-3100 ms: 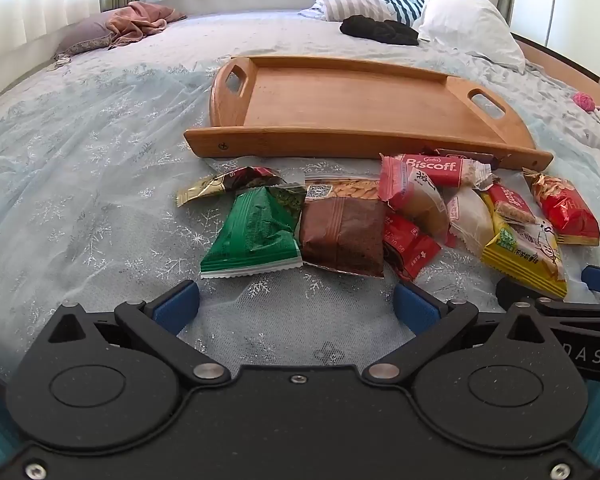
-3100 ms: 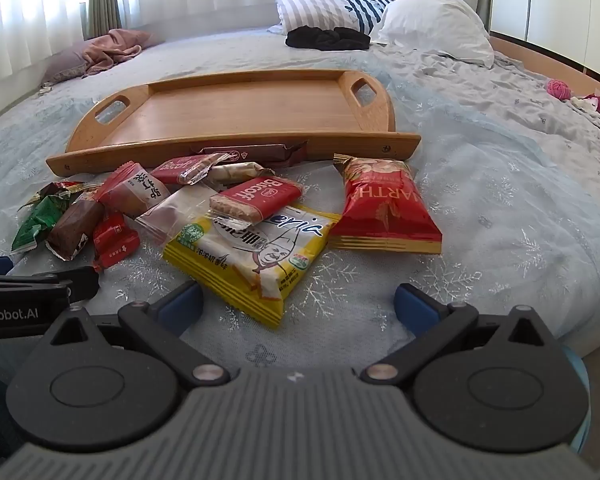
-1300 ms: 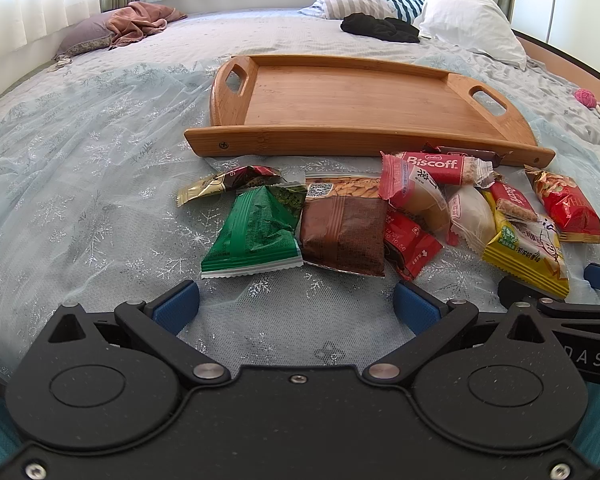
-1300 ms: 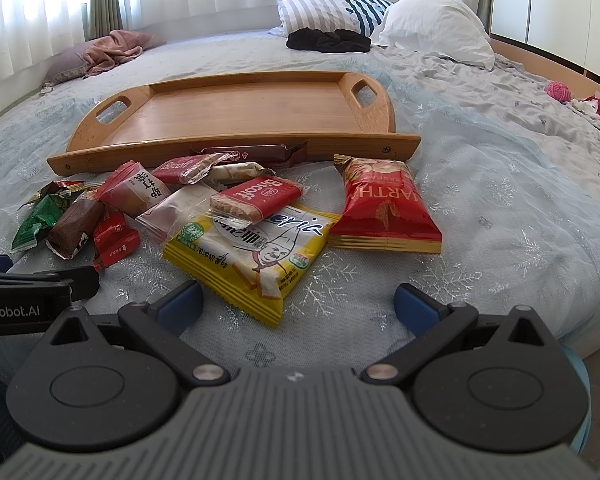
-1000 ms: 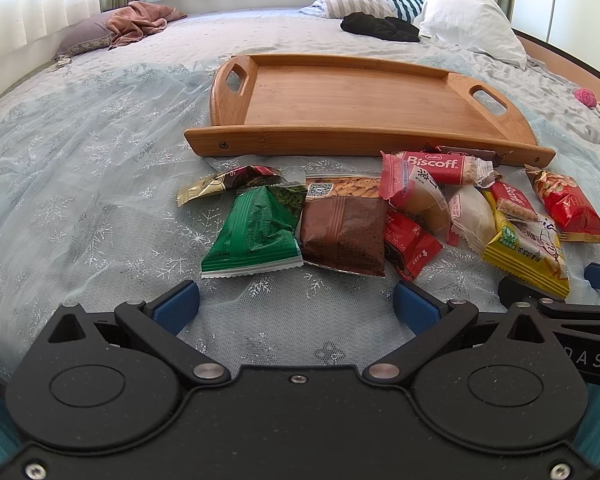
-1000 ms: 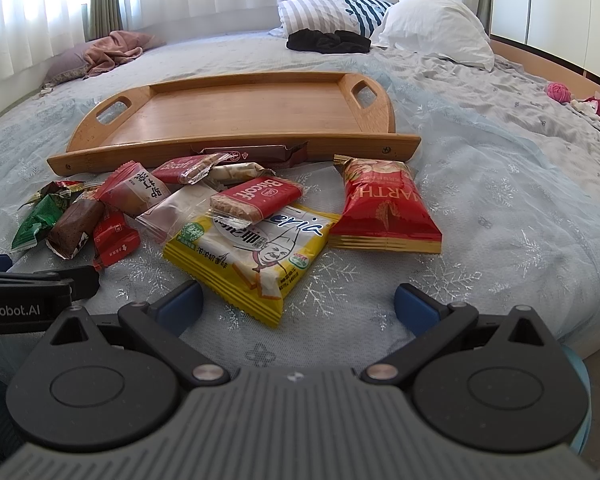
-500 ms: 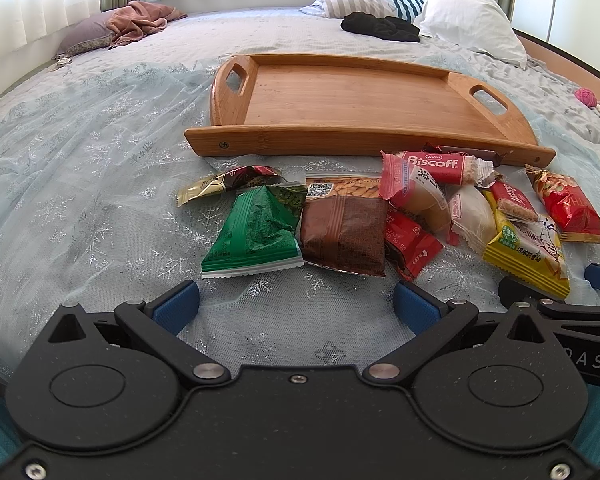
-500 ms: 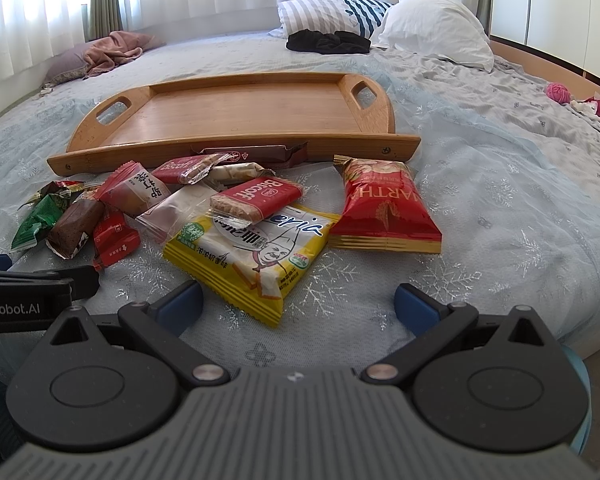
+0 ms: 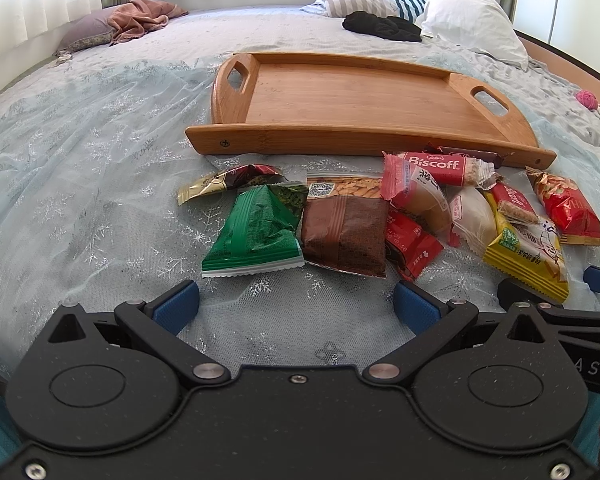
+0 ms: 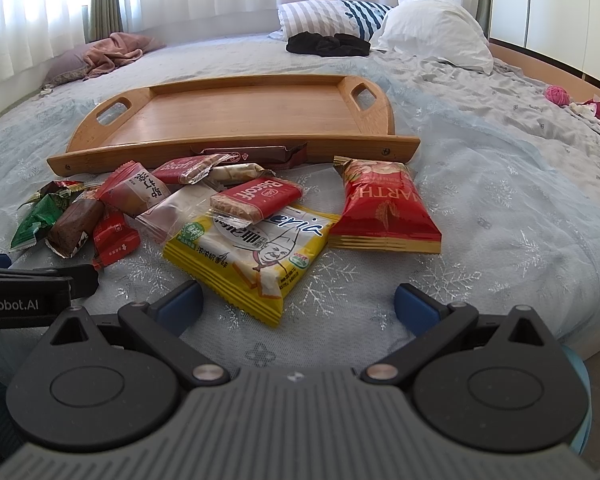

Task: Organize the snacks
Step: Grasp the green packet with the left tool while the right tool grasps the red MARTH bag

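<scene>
Nothing done yet, by the look of it: every snack lies on the bed, none on the tray. All of the sorting is left.

Nearest: left claw (image 9: 296, 306) spread wide, holding nothing, low over the bedspread (image 9: 80, 184) just short of the pile. Right claw (image 10: 298, 306) same, wide apart and empty, beside it to the right.

Snacks in a loose heap in front of the claws, overlapping:
- green packet (image 9: 256, 236), crinkled foil, leftmost, nearest the left claw
- brown cake bar (image 9: 344, 232) in clear wrap, touching the green one
- small red sachet (image 9: 414, 242) partly tucked under its neighbours
- yellow biscuit pack (image 10: 248, 252), flat, cartoon face, nearest the right claw
- red Biscoff pack (image 10: 260, 198) lying on the yellow pack
- big red bag (image 10: 384, 208), gold trim, rightmost, flat on the bedspread
- clear-wrapped pale pastry (image 9: 474, 220) and red-wrapped bun (image 9: 418, 196) mid-heap
- second Biscoff (image 9: 436, 168) and a dark brown bar (image 10: 248, 155) right against the tray's near rail
- gold and dark wrapper (image 9: 228, 178) behind the green packet

Farther: wooden tray (image 10: 240, 110), two cut-out handles, floor bare. Beyond it pillows (image 10: 432, 36) and black clothing (image 10: 326, 45) at the head of the bed.
</scene>
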Motion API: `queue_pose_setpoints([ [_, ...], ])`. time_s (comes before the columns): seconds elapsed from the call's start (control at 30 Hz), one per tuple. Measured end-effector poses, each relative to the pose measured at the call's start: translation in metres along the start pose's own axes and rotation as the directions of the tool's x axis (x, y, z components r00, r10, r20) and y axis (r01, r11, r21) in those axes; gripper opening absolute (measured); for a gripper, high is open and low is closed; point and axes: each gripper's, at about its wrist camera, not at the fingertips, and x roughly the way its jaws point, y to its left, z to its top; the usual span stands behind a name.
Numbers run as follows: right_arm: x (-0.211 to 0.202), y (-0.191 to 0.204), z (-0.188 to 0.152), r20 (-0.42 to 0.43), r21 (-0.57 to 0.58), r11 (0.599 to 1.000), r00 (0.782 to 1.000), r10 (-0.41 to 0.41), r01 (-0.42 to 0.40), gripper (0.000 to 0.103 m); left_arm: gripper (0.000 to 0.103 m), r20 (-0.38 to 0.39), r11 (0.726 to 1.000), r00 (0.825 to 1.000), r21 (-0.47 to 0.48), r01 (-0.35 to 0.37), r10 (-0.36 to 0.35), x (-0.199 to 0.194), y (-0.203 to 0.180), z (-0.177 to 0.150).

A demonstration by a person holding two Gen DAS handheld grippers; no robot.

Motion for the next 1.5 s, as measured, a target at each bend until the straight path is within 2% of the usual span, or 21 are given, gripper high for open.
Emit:
queue_pose_setpoints([
  [0.23, -0.006, -0.001, -0.017, 0.102, -0.020, 1.000, 0.995, -0.003, 0.005, 0.103, 0.103, 0.019, 1.000, 1.000, -0.024, 0.008, -0.008, -0.003, 0.005, 0.000],
  [0.3, -0.006, 0.000, -0.016, 0.111, -0.030, 1.000, 0.994, -0.006, 0.009, 0.103, 0.103, 0.027, 1.000, 1.000, 0.007, 0.004, -0.004, -0.002, 0.004, -0.001],
  [0.5, -0.008, -0.001, -0.008, 0.110, -0.075, 0.997, 0.994, 0.023, -0.015, 0.103, 0.101, 0.077, 0.999, 0.996, -0.008, 0.038, -0.037, -0.009, 0.009, -0.003],
  [0.57, -0.011, -0.002, -0.006, 0.118, -0.071, 0.997, 0.992, 0.040, -0.032, 0.103, 0.100, 0.105, 0.998, 0.993, -0.024, 0.058, -0.055, -0.016, 0.012, 0.000],
  [0.7, -0.024, -0.007, -0.005, 0.157, -0.059, 0.996, 0.984, 0.079, -0.071, 0.103, 0.098, 0.215, 0.998, 0.976, -0.040, 0.045, -0.035, -0.038, 0.020, 0.007],
  [0.77, -0.031, -0.012, -0.003, 0.191, -0.042, 0.997, 0.979, 0.073, -0.066, 0.103, 0.094, 0.253, 0.998, 0.967, -0.049, 0.037, -0.023, -0.045, 0.025, 0.012],
  [0.8, -0.034, -0.015, 0.000, 0.215, -0.029, 0.998, 0.975, 0.057, -0.052, 0.103, 0.087, 0.257, 0.998, 0.966, -0.056, 0.037, -0.021, -0.046, 0.028, 0.014],
  [0.87, -0.036, -0.023, 0.007, 0.253, 0.004, 1.000, 0.967, 0.013, -0.014, 0.103, 0.069, 0.243, 0.997, 0.970, -0.063, 0.041, -0.025, -0.043, 0.035, 0.019],
  [0.9, -0.035, -0.028, 0.011, 0.266, 0.025, 1.000, 0.964, -0.015, 0.009, 0.103, 0.053, 0.228, 0.996, 0.973, -0.073, 0.040, -0.022, -0.040, 0.038, 0.021],
  [0.93, -0.033, -0.033, 0.016, 0.271, 0.043, 0.999, 0.962, -0.032, 0.021, 0.103, 0.044, 0.212, 0.996, 0.977, -0.084, 0.037, -0.018, -0.037, 0.041, 0.022],
  [1.03, -0.022, -0.047, 0.029, 0.253, 0.110, 0.993, 0.965, -0.076, 0.049, 0.095, 0.043, 0.175, 0.996, 0.985, -0.092, 0.021, -0.004, -0.026, 0.044, 0.022],
  [1.3, 0.004, -0.056, 0.038, 0.169, 0.126, 0.991, 0.984, -0.057, 0.036, 0.076, 0.045, 0.135, 0.995, 0.991, -0.099, 0.033, -0.019, -0.006, 0.038, 0.016],
  [1.4, 0.010, -0.050, 0.035, 0.147, 0.098, 0.995, 0.988, -0.051, 0.036, 0.072, 0.038, 0.119, 0.989, 0.992, -0.134, 0.061, -0.045, -0.001, 0.039, 0.016],
  [1.5, 0.017, -0.046, 0.033, 0.107, 0.093, 0.994, 0.992, -0.060, 0.050, 0.056, 0.032, 0.119, 0.990, 0.992, -0.131, 0.056, -0.041, -0.003, 0.038, 0.018],
])
